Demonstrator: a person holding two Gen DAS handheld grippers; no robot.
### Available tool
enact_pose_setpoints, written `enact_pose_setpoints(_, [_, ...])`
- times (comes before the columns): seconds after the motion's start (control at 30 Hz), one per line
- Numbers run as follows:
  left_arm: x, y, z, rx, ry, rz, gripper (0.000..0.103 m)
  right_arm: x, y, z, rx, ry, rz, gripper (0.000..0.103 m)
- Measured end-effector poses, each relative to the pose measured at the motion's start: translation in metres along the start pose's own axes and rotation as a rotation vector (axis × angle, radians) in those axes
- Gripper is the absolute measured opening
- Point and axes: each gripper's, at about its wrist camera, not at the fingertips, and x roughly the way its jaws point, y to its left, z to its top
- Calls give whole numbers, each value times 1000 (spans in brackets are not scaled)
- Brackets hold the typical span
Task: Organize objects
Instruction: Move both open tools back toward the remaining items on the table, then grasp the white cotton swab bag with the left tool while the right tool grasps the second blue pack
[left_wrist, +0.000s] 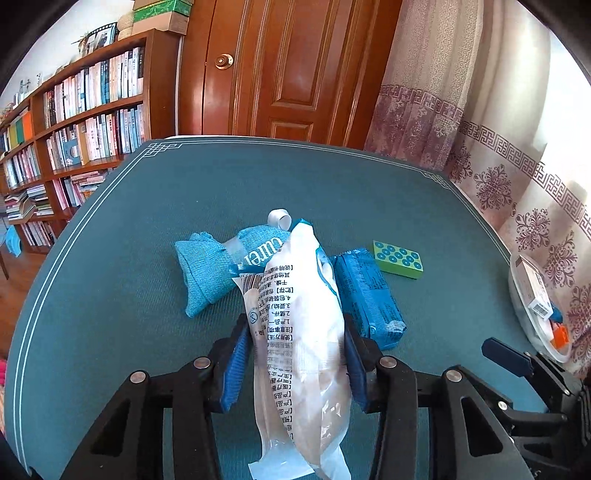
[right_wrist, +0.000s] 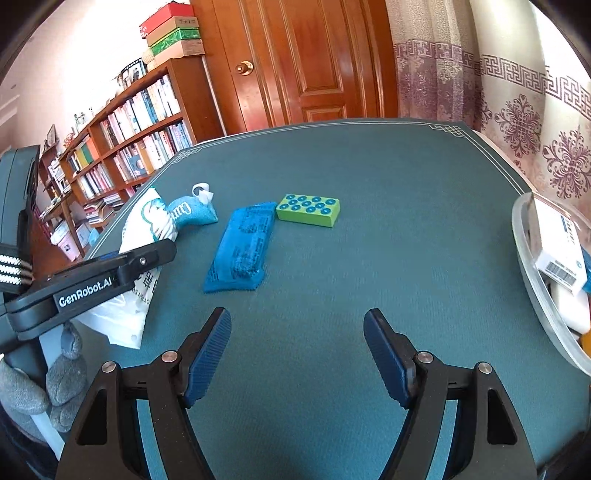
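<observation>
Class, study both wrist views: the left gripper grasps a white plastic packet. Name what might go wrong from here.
1. The left gripper pinches the limp white plastic packet across its middle; both ends hang free, so it may slip or sag.
2. Its far end overlaps the teal woven pouch and lies close to the blue wrapped pack; lifting could drag them.

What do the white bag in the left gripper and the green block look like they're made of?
White bag: thin plastic film, glossy, going by its crinkles, glare and clear lower end. It sits between the left gripper's fingers.
Green block: rigid with crisp edges, matte, blue rings on top; painted wood or plastic, can't tell.
</observation>
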Motion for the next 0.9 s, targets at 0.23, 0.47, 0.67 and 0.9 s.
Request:
enact_pose_setpoints(0.23, [-4, 20, 4, -30, -7, 40, 49, 34, 27, 22, -47, 6, 24, 75])
enact_pose_setpoints(0.47, [-4, 30, 5, -50, -1, 46, 49, 61, 43, 38, -69, 23, 25, 69])
enact_pose_setpoints(0.67, [-4, 29, 5, -51, 3, 45, 49, 80, 54, 44, -105, 58, 2, 59])
enact_pose_setpoints(0.9, [-3, 29, 4, -48, 7, 43, 49, 87, 55, 41, -113, 84, -24, 44])
